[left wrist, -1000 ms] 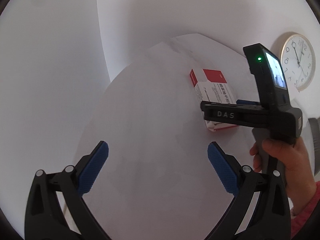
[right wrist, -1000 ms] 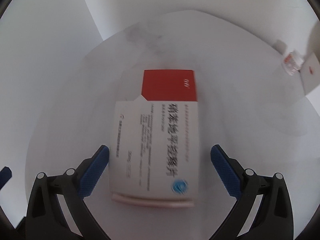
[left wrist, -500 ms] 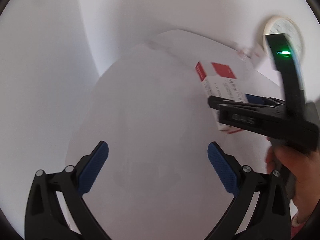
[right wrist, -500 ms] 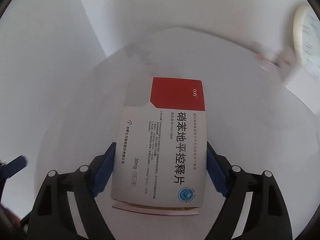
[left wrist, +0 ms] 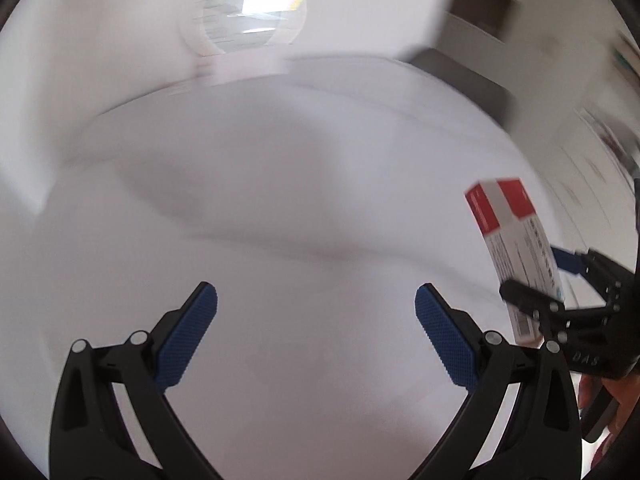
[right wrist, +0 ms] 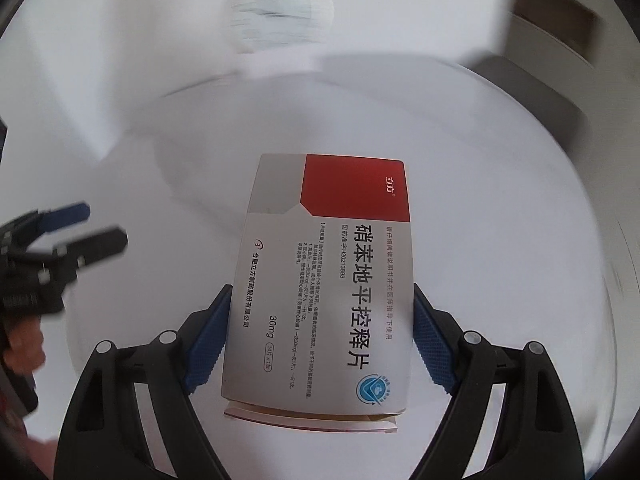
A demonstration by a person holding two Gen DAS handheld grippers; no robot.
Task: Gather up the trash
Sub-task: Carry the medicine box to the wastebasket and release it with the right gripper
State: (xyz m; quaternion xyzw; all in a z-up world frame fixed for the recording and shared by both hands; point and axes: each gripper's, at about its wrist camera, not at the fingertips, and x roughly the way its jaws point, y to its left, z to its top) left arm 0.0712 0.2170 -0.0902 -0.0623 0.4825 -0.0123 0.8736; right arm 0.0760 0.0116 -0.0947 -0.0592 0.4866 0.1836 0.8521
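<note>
While my right gripper (right wrist: 320,344) has its blue pads pressed against both long sides of the medicine box (right wrist: 328,280), the box sits clear above the white tabletop (right wrist: 500,220), its red end pointing away from me and its open flap end nearest the camera. The jaws closed in on it within the last second, and the carton now fills the gap between them. In the left wrist view I see the same box (left wrist: 516,248) at the far right, tilted, with the right gripper (left wrist: 560,292) clamped around its lower part and a bit of the hand (left wrist: 608,404) holding that tool below it.

My left gripper (left wrist: 316,332) has its jaws wide apart with nothing between them, only bare white table (left wrist: 300,200) beneath. From the right wrist view it shows at the left edge (right wrist: 92,228), blurred, well apart from the box.

At the far edge of the table stands a round, glassy thing on a pale base (left wrist: 244,20); it is too smeared for me to name. It also appears beyond the box in the right view (right wrist: 280,12). To the far right a dark grey block (right wrist: 532,84) sits past the table edge. Nothing lies between the box and the far side of the table.
</note>
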